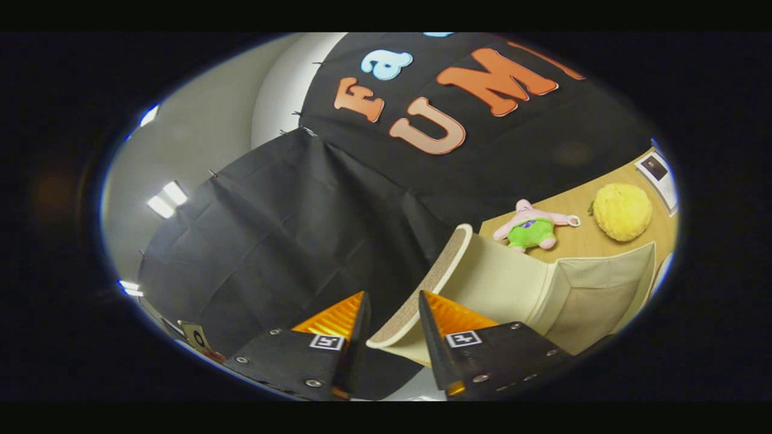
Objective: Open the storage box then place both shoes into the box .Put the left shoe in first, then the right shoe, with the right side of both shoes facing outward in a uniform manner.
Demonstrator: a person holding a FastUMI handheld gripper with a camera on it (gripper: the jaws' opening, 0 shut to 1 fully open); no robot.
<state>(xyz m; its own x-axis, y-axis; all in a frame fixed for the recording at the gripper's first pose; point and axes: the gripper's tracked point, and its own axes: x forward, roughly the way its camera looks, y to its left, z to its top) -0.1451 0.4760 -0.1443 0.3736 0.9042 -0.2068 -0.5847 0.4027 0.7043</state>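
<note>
The lid (422,289) of the storage box (579,295) is seen between the fingers of the tongs (392,313), its rounded edge lying in the gap and curving up and away beyond the tips. The tongs are set narrowly about that edge; whether both fingers press on it cannot be told. The lid is a cream flap with a speckled, felt-like inner face and a smooth pale rim, lifted and tilted. Just beyond the right finger the box's body is seen, cream fabric with piped seams and soft, folded walls. It is set on a wooden counter (591,241). Behind the box, a small pink and green plush toy (531,226) is laid on the counter, and beside it a yellow, bumpy round thing (621,211). A black creased cloth (289,229) is hung behind the lid.
</note>
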